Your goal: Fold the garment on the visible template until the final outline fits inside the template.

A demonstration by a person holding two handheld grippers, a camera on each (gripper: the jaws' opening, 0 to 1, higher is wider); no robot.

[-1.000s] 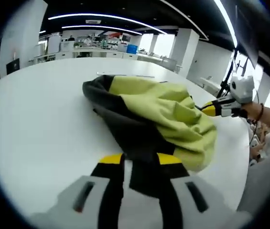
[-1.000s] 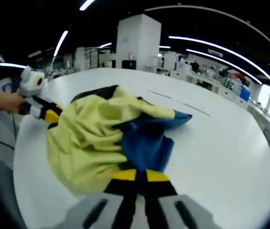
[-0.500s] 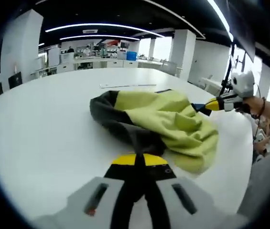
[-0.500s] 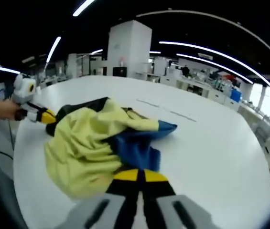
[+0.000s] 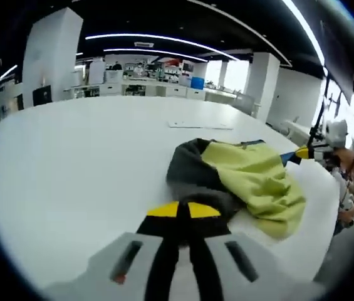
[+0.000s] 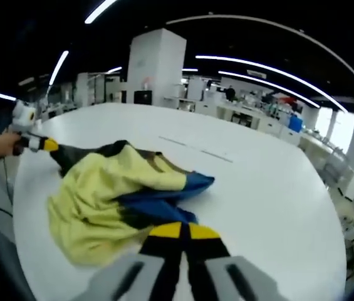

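Note:
A crumpled garment (image 5: 252,179) in yellow-green, dark grey and blue lies on the white table (image 5: 70,163). In the left gripper view my left gripper (image 5: 183,210) is shut on its dark grey edge at the near side. My right gripper (image 5: 303,152) is far right, at the garment's blue edge. In the right gripper view the garment (image 6: 104,188) spreads left of centre, its blue part reaching my right gripper (image 6: 183,231), which is shut on it. My left gripper (image 6: 46,145) grips the dark corner at the far left.
A thin line marking (image 5: 198,125) lies on the table beyond the garment, also seen as a thin line (image 6: 195,150) in the right gripper view. A hand (image 5: 352,164) holds the right gripper near the table's edge. Desks and pillars stand far behind.
The two grippers have drawn further apart. The garment, held bunched and higher before, is now pulled longer and lies lower on the table.

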